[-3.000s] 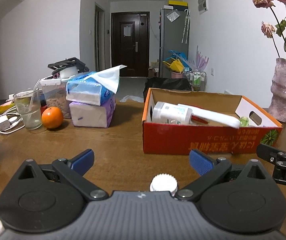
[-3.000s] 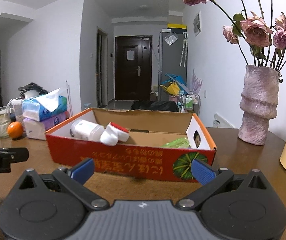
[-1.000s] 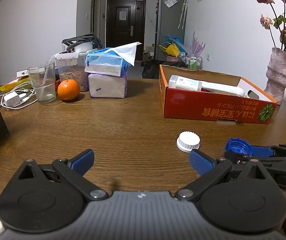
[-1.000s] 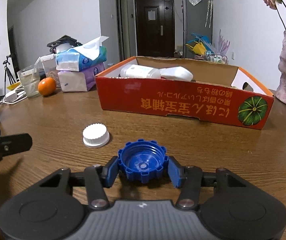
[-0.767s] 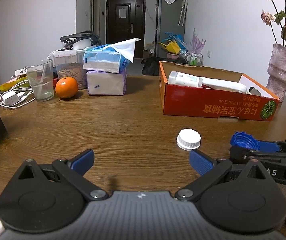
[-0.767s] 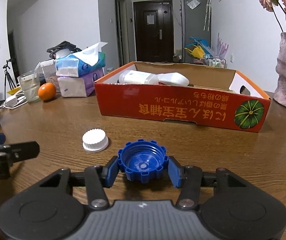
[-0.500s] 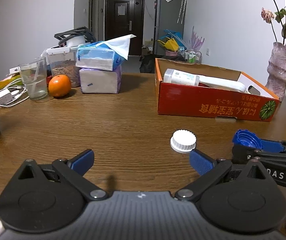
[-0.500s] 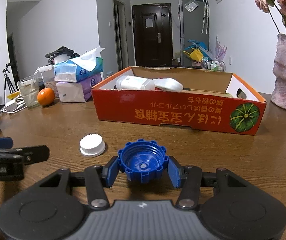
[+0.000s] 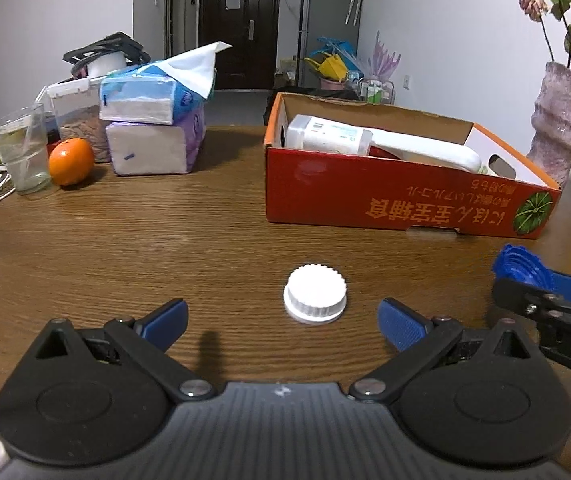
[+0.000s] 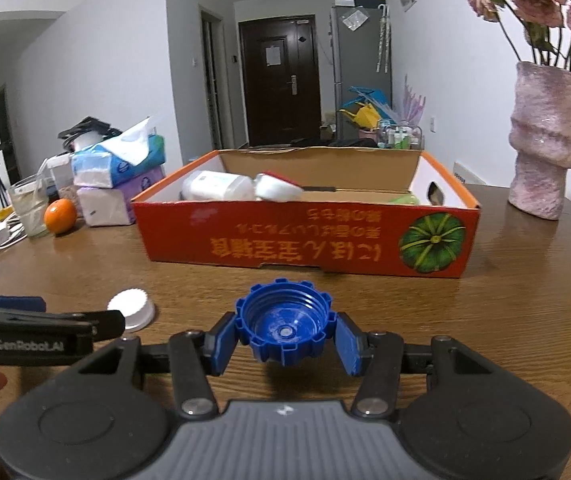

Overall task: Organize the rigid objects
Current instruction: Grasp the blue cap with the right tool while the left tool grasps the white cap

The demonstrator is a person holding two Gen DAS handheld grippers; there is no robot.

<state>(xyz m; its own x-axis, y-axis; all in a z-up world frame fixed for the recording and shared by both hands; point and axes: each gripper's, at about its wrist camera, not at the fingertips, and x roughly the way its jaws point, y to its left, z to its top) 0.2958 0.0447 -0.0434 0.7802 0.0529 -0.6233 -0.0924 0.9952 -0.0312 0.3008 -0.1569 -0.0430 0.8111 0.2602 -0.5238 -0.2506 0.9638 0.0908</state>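
Right gripper (image 10: 285, 334) clamped on blue cap (image 10: 283, 326) (hollow side up); left gripper (image 9: 281, 318) spread wide before white cap (image 9: 314, 294). Risk: ridged rim slipping mid-carry to orange box (image 10: 305, 240).

Red box (image 9: 385, 196) front wall hides lower parts of bottles (image 9: 333, 136) inside.
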